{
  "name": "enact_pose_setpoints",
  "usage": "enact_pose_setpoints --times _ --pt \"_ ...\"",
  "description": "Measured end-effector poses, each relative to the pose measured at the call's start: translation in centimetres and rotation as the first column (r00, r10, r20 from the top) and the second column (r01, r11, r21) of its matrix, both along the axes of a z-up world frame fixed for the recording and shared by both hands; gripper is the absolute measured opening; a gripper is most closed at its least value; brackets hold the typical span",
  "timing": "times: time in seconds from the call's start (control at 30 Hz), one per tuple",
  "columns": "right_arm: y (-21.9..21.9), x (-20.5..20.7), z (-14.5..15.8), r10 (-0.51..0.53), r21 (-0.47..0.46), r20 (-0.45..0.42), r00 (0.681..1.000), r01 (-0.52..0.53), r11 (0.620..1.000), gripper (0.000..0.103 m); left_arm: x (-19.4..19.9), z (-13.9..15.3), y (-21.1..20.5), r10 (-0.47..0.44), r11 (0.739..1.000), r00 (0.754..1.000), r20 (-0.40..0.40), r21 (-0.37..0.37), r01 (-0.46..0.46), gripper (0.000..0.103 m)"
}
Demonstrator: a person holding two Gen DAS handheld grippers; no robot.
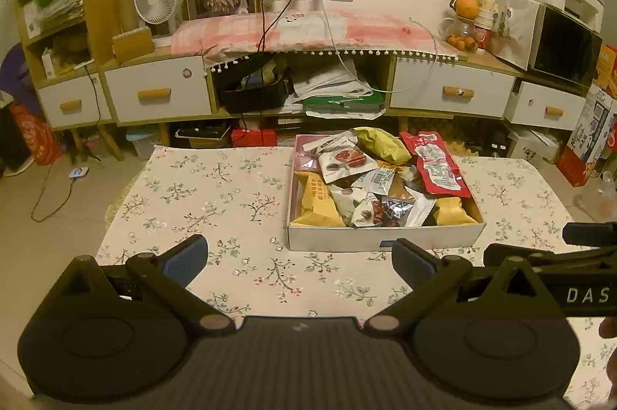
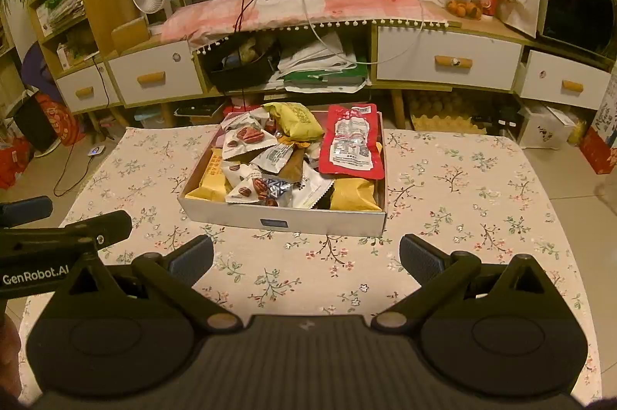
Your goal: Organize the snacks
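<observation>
A shallow white cardboard box (image 1: 347, 236) (image 2: 231, 213) sits on the floral tablecloth, heaped with several snack packets: a red pouch (image 1: 437, 163) (image 2: 353, 142), yellow packets (image 1: 318, 204) (image 2: 299, 121) and white nut packets (image 1: 341, 159) (image 2: 246, 138). My left gripper (image 1: 300, 257) is open and empty, low over the cloth in front of the box and to its left. My right gripper (image 2: 306, 257) is open and empty, just in front of the box's near wall. Each gripper shows at the edge of the other's view.
The table (image 1: 216, 194) (image 2: 462, 202) carries the floral cloth. Behind it runs a low cabinet (image 1: 158, 94) (image 2: 447, 57) with drawers, fans, a cat picture, cables and a microwave. Floor with a cable lies left.
</observation>
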State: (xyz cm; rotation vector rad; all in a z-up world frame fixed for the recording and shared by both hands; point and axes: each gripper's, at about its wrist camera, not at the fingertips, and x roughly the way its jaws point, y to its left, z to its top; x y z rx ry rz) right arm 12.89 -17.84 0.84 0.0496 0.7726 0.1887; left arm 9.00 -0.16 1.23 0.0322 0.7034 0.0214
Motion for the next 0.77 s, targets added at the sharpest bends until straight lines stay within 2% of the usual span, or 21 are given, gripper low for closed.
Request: enact_pose_setpoints --times 0.77 --pt "0.16 -0.08 -0.02 0.007 -0.014 0.003 1.000 -0.007 1.000 0.103 -0.01 -0.22 -0.26 -0.001 1.000 1.000 -0.005 0.010 0.001 0.103"
